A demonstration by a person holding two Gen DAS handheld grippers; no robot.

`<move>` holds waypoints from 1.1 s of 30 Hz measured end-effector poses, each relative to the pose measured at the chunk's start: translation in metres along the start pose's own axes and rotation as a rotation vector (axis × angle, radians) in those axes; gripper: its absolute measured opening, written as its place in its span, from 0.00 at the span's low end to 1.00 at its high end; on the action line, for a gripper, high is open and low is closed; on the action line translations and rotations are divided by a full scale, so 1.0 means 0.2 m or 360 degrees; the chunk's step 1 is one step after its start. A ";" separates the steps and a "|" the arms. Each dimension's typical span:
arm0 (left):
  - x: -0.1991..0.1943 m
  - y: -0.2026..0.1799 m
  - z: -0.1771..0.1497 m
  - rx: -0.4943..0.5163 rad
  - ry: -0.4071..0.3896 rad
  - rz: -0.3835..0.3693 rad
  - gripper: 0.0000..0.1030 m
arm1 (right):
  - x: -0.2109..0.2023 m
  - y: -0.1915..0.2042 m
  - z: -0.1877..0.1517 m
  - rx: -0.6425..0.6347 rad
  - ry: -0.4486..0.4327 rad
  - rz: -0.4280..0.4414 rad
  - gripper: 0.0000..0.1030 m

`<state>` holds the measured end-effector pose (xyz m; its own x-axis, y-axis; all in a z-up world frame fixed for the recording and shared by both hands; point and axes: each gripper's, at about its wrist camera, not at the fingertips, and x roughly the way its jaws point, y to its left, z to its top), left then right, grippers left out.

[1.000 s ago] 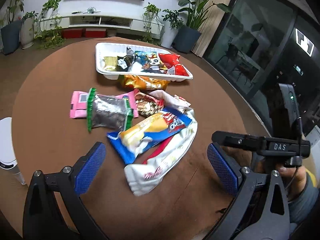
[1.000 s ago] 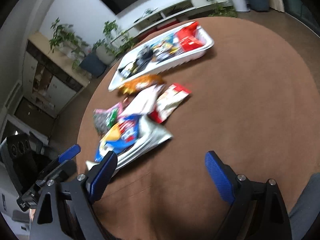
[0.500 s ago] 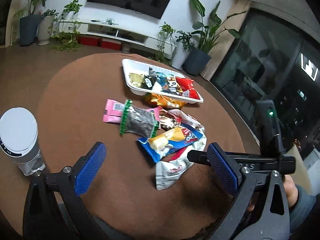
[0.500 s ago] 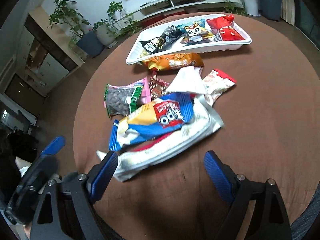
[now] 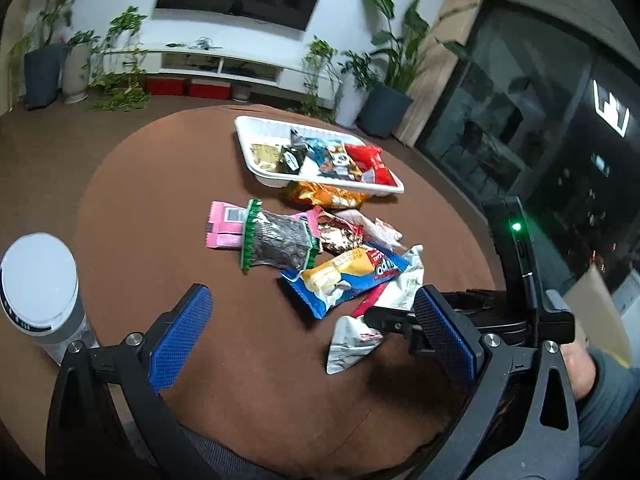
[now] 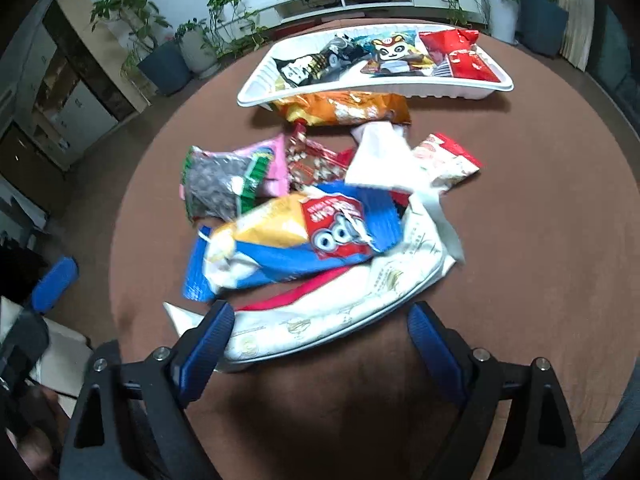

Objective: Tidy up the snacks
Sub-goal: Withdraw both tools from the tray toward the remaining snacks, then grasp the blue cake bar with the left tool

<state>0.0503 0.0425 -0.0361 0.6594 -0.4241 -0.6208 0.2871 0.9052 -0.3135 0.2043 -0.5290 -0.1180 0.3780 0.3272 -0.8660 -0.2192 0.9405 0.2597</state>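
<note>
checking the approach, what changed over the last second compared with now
The right gripper swung in over the table and now hangs, jaws open, just over the near end of the big white packet. The left gripper drew back a little, open and empty. Nothing was gripped or released; the loose snacks and the white tray lie as before.

tray (image 5: pixel 256 168): table's (image 5: pixel 140 208) far side | loose packets (image 6: pixel 304 216): heaped before it | canister (image 5: pixel 38 292): left edge
</note>
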 end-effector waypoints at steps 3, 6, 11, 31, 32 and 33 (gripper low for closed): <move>0.09 -0.05 0.04 0.0128 0.0105 0.0025 0.99 | -0.02 -0.03 -0.02 -0.0047 0.0013 -0.0032 0.86; 0.18 -0.12 0.08 0.0264 0.0180 0.0038 0.99 | -0.05 -0.08 -0.03 -0.0053 0.0015 -0.0060 0.86; 0.37 -0.29 0.13 0.0621 0.0331 0.0082 0.99 | -0.11 -0.14 -0.08 -0.0086 0.0004 -0.0088 0.87; 0.89 -0.39 0.09 0.0914 0.0826 0.0107 0.56 | -0.21 -0.40 -0.15 0.0102 -0.0045 0.0012 0.85; 0.89 -0.39 0.10 0.0897 0.0831 0.0088 0.52 | -0.21 -0.41 -0.14 0.0107 -0.0044 0.0018 0.85; 0.90 -0.38 0.10 0.0876 0.0840 0.0070 0.51 | -0.21 -0.41 -0.14 0.0114 -0.0044 0.0026 0.85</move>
<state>0.1608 -0.1027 -0.1091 0.2983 -0.2196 -0.9289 0.6645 0.7463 0.0370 0.1801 -0.6223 -0.1149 0.3997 0.3439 -0.8497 -0.1609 0.9389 0.3043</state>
